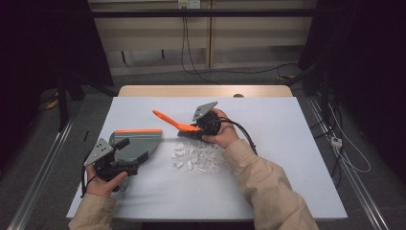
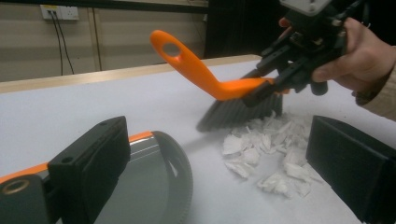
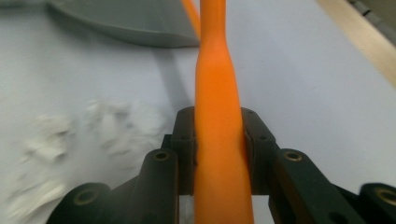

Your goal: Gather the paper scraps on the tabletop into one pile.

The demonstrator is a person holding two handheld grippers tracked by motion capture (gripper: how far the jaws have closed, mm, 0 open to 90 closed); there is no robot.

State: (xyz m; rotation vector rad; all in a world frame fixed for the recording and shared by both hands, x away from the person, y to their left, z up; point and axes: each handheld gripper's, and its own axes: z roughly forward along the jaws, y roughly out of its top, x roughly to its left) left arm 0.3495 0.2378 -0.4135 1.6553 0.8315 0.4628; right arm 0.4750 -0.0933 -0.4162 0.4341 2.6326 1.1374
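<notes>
Right gripper view looks straight down the orange brush handle (image 3: 218,140), which the right gripper (image 3: 218,135) clamps between its two black jaws, both pressed flat against the handle's sides. In the high view that gripper (image 1: 197,128) sits near the middle of the table (image 1: 287,143), with the brush (image 1: 179,125) slanting up and away to the left and its dark bristles down at the far edge of the paper scraps (image 1: 196,157). The left gripper view shows the bristles (image 2: 238,112) touching the table just behind the scraps (image 2: 266,154). The left gripper (image 1: 125,155) grips the dustpan (image 1: 136,141) by its near end; its jaws stand wide apart in its own view, one against the pan's rim (image 2: 180,163), so how tightly it grasps I cannot tell. The pan lies left of the scraps, a bare strip between them. Open tabletop surrounds everything; all edges are well away. Count: one brush, one dustpan, one loose heap of many white scraps.
</notes>
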